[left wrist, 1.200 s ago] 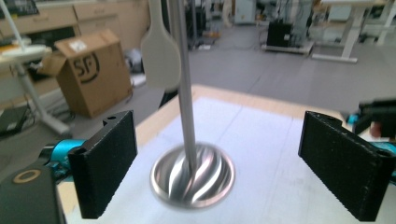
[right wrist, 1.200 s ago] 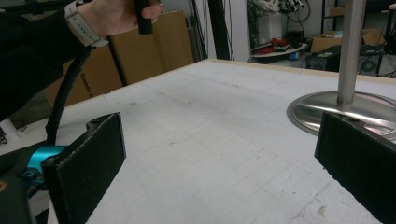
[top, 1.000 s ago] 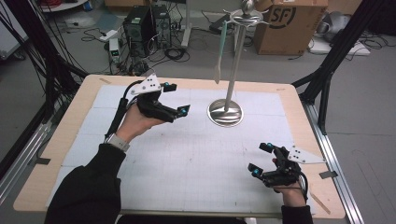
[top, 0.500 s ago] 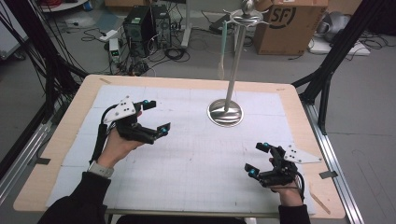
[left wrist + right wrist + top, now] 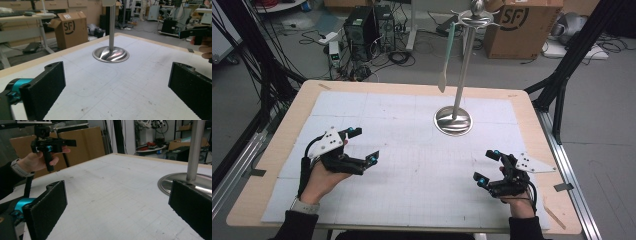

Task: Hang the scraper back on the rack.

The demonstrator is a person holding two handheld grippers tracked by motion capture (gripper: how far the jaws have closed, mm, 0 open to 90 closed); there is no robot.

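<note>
Both claws agape, empty, above mat [image 5: 422,175]

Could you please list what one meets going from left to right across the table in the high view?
Left gripper → pale spatula hanging from the stand → metal stand → right gripper.

One stand [image 5: 453,121] — one spatula [image 5: 445,60] — two grippers, left [image 5: 360,146] and right [image 5: 487,166].

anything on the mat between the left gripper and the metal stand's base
Nothing: in the high view bare white mat runs from the left gripper to the stand's round base.
</note>
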